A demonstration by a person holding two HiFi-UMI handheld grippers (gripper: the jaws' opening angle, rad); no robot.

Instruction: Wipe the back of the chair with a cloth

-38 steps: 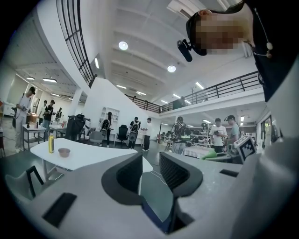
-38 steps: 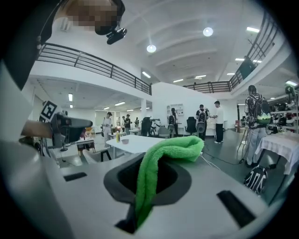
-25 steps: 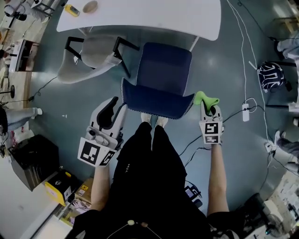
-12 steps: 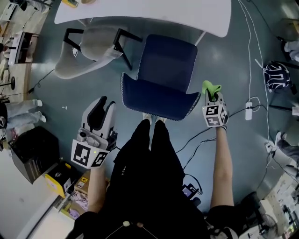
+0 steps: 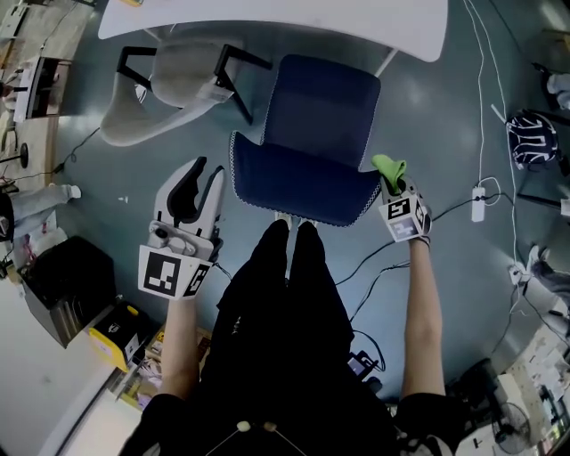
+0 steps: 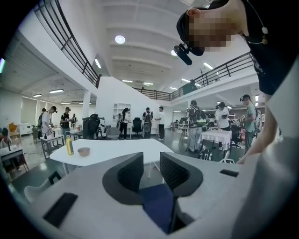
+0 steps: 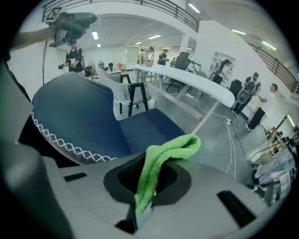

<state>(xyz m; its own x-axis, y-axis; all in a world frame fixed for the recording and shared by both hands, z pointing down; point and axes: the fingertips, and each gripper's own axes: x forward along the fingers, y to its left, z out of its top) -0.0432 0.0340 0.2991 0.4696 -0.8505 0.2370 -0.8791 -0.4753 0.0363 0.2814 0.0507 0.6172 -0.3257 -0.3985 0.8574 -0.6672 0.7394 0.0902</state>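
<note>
Dark blue upholstered chair (image 5: 307,178): upright, seat facing the white table (image 5: 267,22), backrest nearest the person. White zigzag stitching runs along the backrest edge.

Bright green microfibre cloth (image 5: 389,167): bunched into a strip and clamped between the jaws of the right gripper (image 5: 396,185). Its free folded end sticks out past the jaw tips. It sits just beside the backrest's right upper corner; contact cannot be made out.

1. The cloth (image 7: 163,156) is soft, nubbly green terry, matt.
2. The chair (image 5: 312,134) wears matt dark-blue fabric, edged with white zigzag stitching.
3. The left gripper (image 6: 152,163) and right gripper (image 5: 394,189) have matt pale-grey plastic shells; the left's black pads (image 6: 174,172) look ribbed.
4. The table (image 5: 267,18) top is smooth and white.
5. The floor (image 5: 436,107) is smooth, faintly glossy grey.
</note>
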